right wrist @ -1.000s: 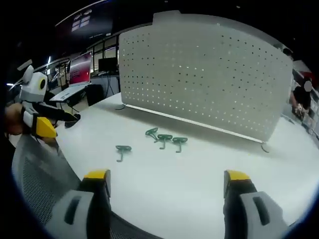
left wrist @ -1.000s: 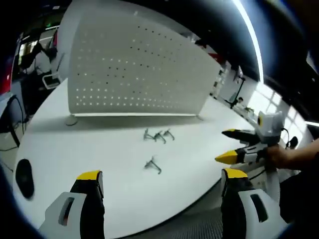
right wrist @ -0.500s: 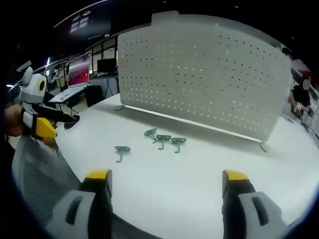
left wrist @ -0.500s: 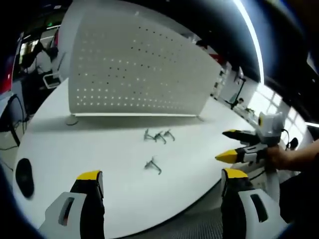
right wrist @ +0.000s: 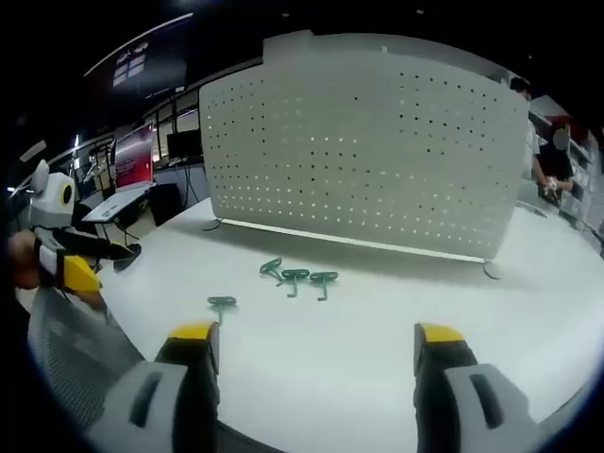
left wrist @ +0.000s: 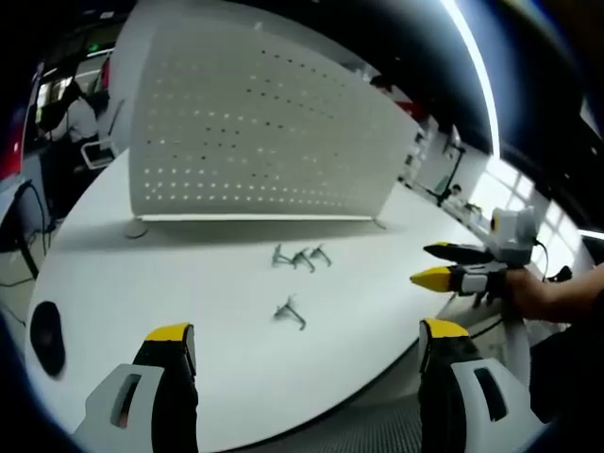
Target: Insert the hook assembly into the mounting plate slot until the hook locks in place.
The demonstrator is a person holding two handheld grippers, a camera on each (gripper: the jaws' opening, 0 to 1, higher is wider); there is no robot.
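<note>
A white perforated mounting plate [left wrist: 255, 132] [right wrist: 368, 151] stands upright at the back of a round white table [left wrist: 189, 311]. Three green hooks [right wrist: 294, 276] [left wrist: 302, 257] lie in a row in front of it, and one more hook [right wrist: 222, 304] [left wrist: 291, 311] lies apart, closer to me. My left gripper [left wrist: 302, 377] stands open near the table's front edge, nothing between its jaws. My right gripper [right wrist: 307, 377] is open too and empty; it also shows at the right of the left gripper view [left wrist: 451, 266], held by a hand.
A black mouse [left wrist: 45, 335] lies on the table at the left. My left gripper also shows at the left of the right gripper view [right wrist: 71, 260], over a grey mesh chair [right wrist: 71, 363]. Desks and monitors [right wrist: 132, 156] stand behind.
The right gripper has swung and risen a little: in its view the plate and hooks shifted left. In the left gripper view it sits slightly higher. The hooks have not moved.
</note>
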